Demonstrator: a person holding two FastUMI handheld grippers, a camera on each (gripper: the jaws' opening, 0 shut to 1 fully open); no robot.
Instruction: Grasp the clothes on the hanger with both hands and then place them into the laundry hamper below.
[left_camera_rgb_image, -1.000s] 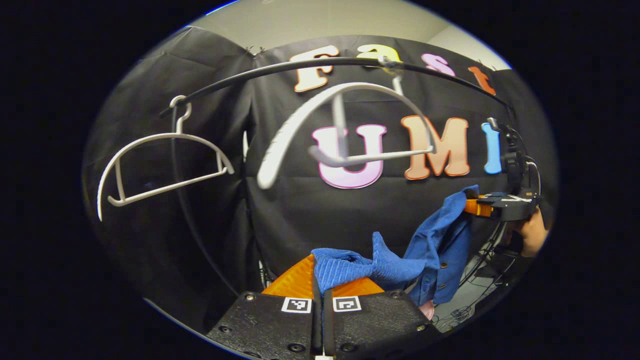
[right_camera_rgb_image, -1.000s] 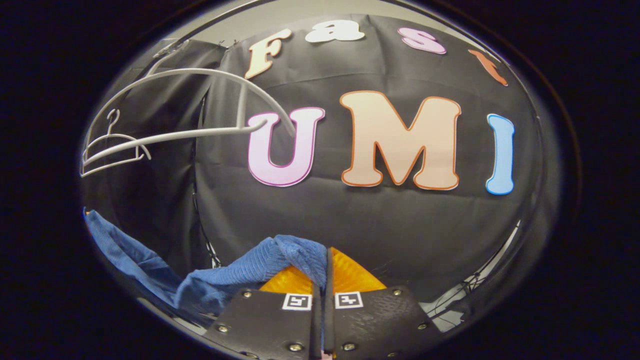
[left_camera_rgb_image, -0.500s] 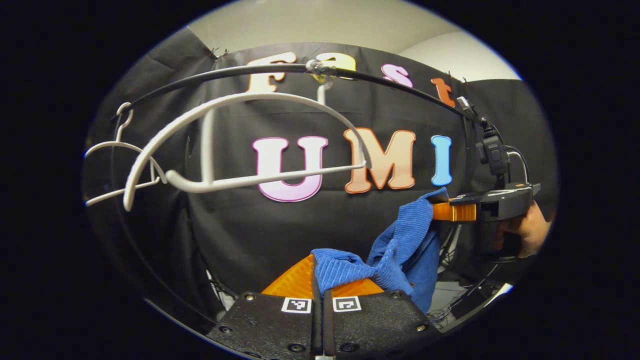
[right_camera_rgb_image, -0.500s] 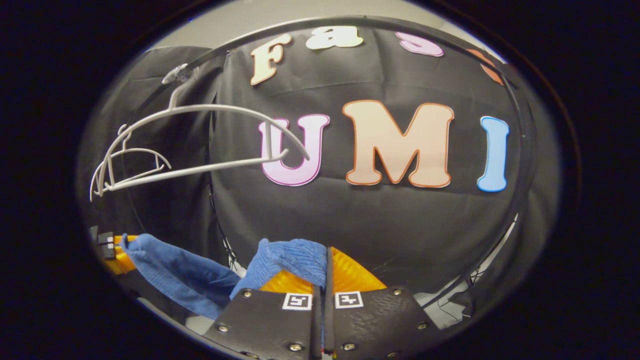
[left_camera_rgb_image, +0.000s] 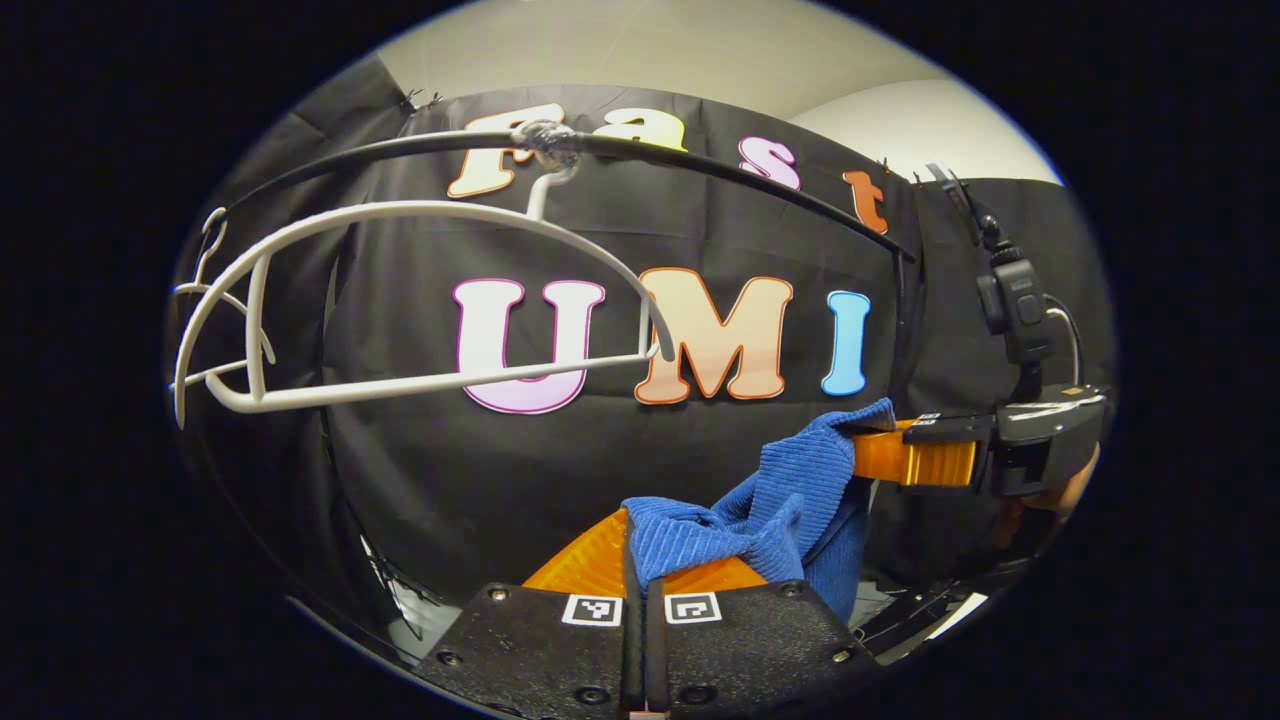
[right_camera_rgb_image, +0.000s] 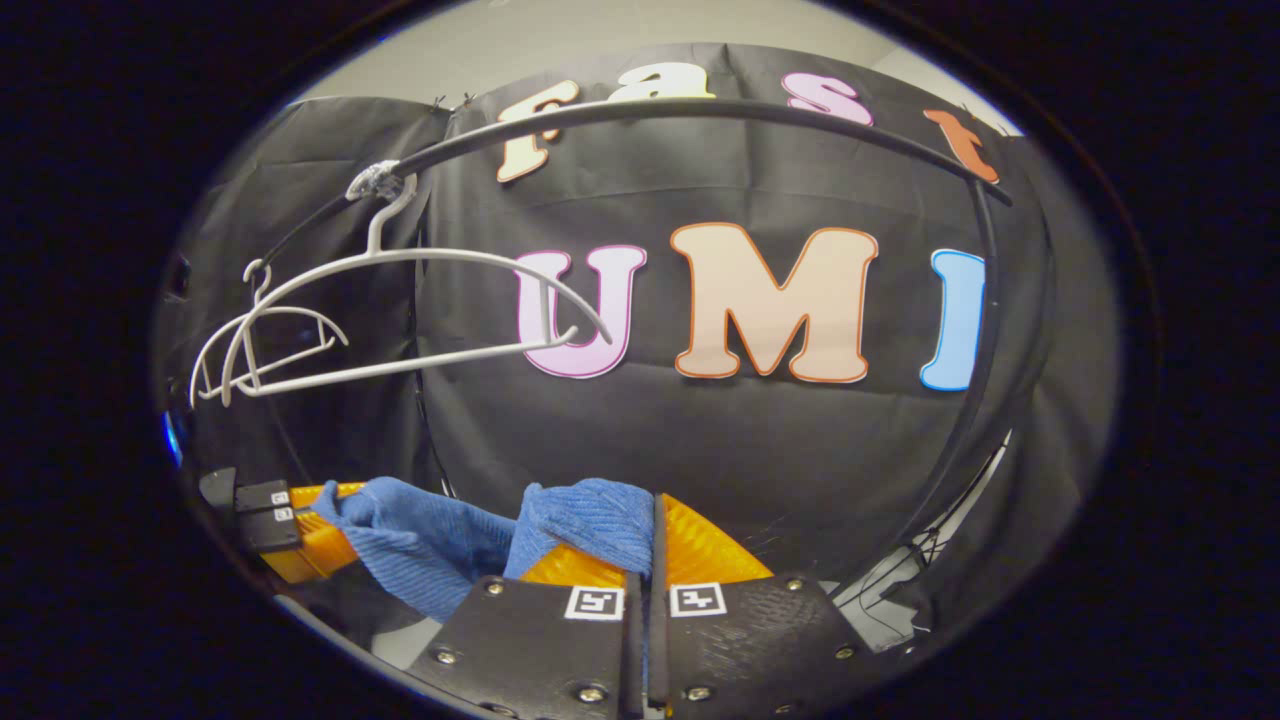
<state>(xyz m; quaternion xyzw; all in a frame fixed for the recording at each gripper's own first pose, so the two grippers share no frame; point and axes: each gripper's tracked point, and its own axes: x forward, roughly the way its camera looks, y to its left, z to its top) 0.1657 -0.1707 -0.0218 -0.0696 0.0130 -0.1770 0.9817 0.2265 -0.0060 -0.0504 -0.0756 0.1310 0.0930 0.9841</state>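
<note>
1. My left gripper (left_camera_rgb_image: 640, 555) pinches one end of the blue ribbed cloth garment (left_camera_rgb_image: 770, 510).
2. My right gripper (right_camera_rgb_image: 650, 545) pinches its other end.
3. The garment hangs below the bare white plastic hanger (left_camera_rgb_image: 420, 300) on the black rail (left_camera_rgb_image: 700, 160).

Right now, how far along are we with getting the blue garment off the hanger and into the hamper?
Done: the white plastic hanger hangs bare on the black rail. In hand: the blue ribbed garment is pinched by the left gripper and the right gripper, slung between them. Left: lowering it into the hamper.
</note>
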